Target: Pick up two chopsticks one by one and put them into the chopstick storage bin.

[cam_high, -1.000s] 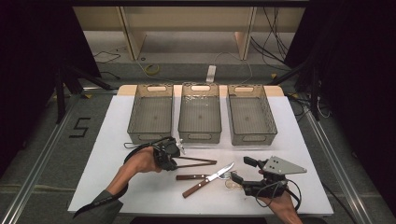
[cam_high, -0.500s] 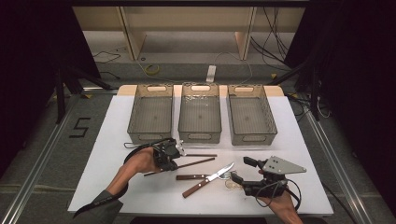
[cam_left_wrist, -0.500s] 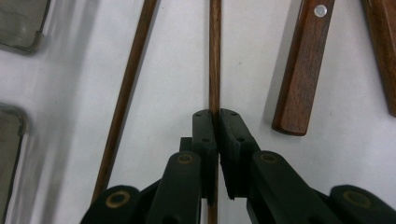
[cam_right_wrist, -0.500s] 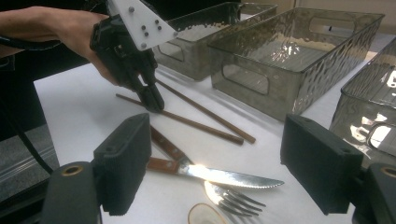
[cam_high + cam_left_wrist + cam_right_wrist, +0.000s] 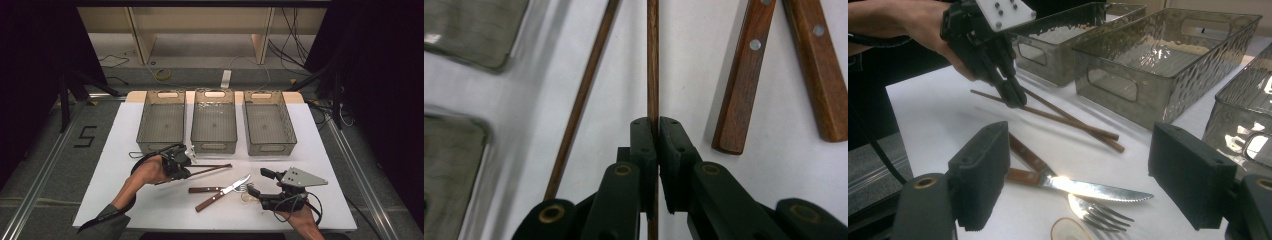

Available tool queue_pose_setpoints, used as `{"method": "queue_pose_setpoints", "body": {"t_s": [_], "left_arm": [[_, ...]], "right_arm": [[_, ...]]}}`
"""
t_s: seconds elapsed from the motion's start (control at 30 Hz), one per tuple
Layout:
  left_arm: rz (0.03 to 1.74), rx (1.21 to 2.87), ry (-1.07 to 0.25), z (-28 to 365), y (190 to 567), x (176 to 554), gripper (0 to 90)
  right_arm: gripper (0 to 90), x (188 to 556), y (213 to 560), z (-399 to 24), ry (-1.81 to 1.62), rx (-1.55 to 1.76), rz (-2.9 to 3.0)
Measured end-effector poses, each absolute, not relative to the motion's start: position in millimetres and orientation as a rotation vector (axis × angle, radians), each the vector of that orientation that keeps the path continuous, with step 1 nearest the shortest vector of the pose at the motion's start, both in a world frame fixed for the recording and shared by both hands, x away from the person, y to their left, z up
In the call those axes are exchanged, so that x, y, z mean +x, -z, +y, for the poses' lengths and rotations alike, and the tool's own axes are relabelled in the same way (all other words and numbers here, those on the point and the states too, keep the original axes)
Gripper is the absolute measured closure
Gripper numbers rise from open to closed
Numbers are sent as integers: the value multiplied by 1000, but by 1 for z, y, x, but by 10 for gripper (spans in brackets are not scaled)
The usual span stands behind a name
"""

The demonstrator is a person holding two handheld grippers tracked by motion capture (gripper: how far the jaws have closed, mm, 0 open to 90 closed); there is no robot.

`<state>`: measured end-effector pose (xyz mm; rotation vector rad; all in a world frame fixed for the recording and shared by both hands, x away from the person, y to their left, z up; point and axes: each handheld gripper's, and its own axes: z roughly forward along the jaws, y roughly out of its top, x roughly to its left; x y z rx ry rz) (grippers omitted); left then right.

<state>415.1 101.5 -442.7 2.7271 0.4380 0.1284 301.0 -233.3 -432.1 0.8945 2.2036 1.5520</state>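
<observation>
Left gripper [image 5: 655, 125] clamping one wooden chopstick [image 5: 652, 60], chopstick running straight along the jaws, pointing away, far tip cut off, right gripper [image 5: 1078, 175] hovering wide open.

Three clear bins [image 5: 214, 120], two chopsticks [image 5: 1068, 119], one knife [image 5: 1088, 189], one fork [image 5: 1096, 212]

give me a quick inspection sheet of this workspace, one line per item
surface: white table, bare around the items
job's things: two chopsticks, one clamped, the other loose beside it; three empty clear bins in a row behind
clutter: knife, fork, small ring
grippers: left gripper shut on a chopstick; right gripper open above the knife and fork
cables: one trails from each gripper; more on the floor beyond
surroundings: dark curtains, wooden shelf legs
</observation>
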Motion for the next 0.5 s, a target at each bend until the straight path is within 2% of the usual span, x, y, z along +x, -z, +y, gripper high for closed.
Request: {"method": "queue_pose_setpoints", "body": {"t_s": [0.5], "left_arm": [[585, 2572, -192, 115, 398, 414, 847]], "right_arm": [[255, 301, 432, -234, -1546, 902, 2199]]}}
